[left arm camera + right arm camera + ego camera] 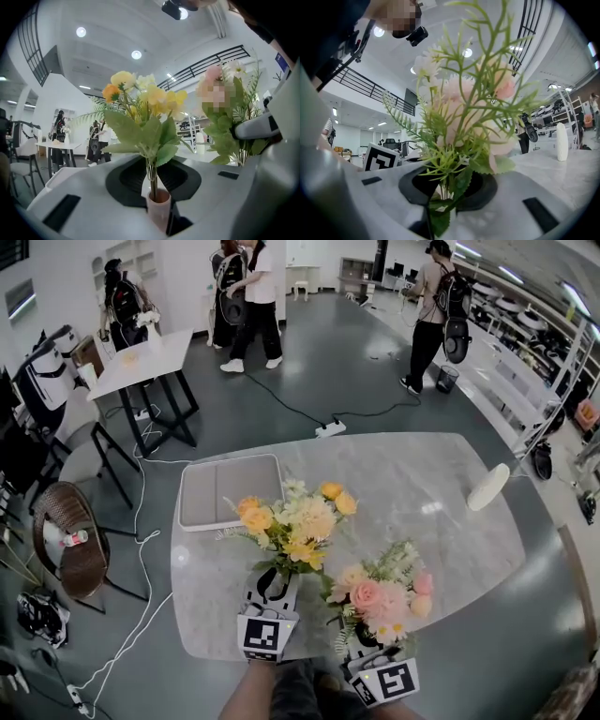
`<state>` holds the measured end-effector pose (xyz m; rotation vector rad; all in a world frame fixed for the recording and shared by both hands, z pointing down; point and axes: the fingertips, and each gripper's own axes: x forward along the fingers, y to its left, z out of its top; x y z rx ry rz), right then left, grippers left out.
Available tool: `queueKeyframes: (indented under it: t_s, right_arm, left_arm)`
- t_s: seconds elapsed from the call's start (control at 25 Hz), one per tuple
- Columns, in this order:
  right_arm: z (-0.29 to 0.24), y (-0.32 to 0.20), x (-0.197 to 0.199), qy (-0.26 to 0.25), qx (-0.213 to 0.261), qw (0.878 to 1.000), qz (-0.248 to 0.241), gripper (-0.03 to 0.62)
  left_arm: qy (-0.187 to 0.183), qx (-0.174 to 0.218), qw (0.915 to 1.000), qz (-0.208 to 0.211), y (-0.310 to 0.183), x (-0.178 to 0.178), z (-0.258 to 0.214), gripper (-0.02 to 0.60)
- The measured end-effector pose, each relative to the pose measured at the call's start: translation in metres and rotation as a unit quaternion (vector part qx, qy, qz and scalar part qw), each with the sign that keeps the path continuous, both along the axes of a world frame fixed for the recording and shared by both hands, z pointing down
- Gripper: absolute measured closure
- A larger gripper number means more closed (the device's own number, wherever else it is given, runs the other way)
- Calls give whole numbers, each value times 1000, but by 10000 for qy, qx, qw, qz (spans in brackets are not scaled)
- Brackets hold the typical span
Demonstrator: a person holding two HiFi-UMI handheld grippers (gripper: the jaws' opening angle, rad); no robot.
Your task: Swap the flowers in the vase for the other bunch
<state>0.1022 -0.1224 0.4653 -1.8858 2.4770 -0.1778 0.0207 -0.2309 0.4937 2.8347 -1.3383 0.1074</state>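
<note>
— What lies at the left of the counter (441, 549)?

— A pale grey tray (230, 488), flat on the marble, in the upper left part of it.

— And next to it, toward the middle?

— The left hand-held gripper (275, 579) comes in from the bottom edge. Its jaws are nearly together, clamped on the stems of the yellow bunch (295, 521), which stands upright above them. In the left gripper view a pale pink tube (159, 206) sits round the foot of those stems.

— The other one?

— The right hand-held gripper (362, 645) is lower right of it, at the near rim. Its jaws are likewise narrowed, gripping the green stems of the pink bunch (377, 596). The two bunches are just beside each other.

— Where is the vase?

— The white vase (488, 488) stands at the far right of the counter, well apart from both bunches.
</note>
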Motion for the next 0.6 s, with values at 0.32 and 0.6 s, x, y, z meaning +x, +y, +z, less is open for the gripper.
queueKeyframes:
  t_s: [0.32, 0.6]
  right_arm:
    - [-11, -1, -4, -78, 101, 9999, -106, 499]
    - [-24, -1, -3, -43, 208, 9994, -268, 499]
  left_arm:
    - [237, 105, 9996, -67, 3, -5, -25, 503]
    - [371, 138, 9991, -128, 8, -5, -39, 503]
